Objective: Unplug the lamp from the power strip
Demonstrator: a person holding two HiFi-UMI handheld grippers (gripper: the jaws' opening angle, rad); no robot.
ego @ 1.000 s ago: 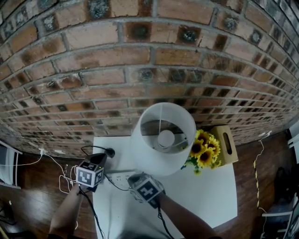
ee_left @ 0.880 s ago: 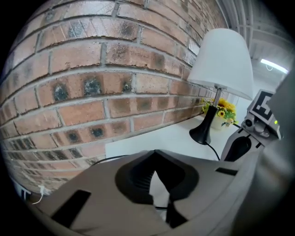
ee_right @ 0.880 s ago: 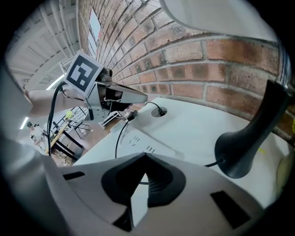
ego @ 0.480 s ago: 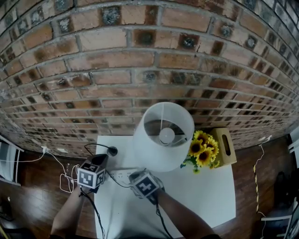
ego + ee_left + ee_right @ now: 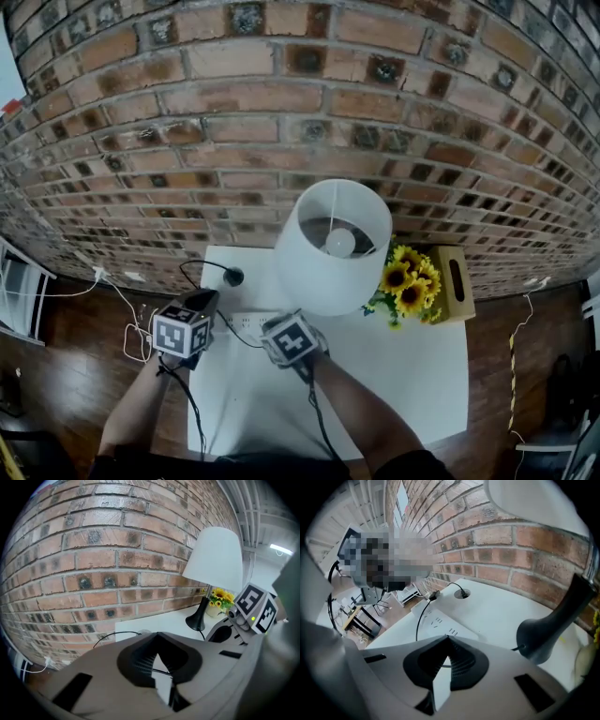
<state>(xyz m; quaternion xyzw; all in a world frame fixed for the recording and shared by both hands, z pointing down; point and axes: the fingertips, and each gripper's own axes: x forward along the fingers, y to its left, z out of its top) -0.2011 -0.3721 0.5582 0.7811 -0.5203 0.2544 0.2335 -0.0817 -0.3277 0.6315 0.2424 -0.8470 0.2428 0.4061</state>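
The lamp [image 5: 333, 253] with its white shade stands at the back of the white table [image 5: 394, 375]. A white power strip [image 5: 246, 323] lies to its left, also seen in the right gripper view [image 5: 440, 620]. My left gripper [image 5: 206, 300] is shut at the strip's left end. In the right gripper view the black plug [image 5: 432, 595] hangs there above the table edge, and its thin cord [image 5: 418, 625] curves back toward the lamp base [image 5: 553, 630]. My right gripper [image 5: 281, 328] is shut and sits over the strip's right part. Its jaws [image 5: 447, 641] hold nothing I can see.
A brick wall [image 5: 281, 112] runs right behind the table. Sunflowers [image 5: 408, 286] and a wooden box [image 5: 453, 281] stand right of the lamp. A black cable hole [image 5: 232, 277] with a looping cord is at the table's back left. Loose wires [image 5: 127, 328] lie on the floor at left.
My left gripper has risen and drawn a little away from the strip. The right gripper has stayed over the strip. The head view has tilted slightly.
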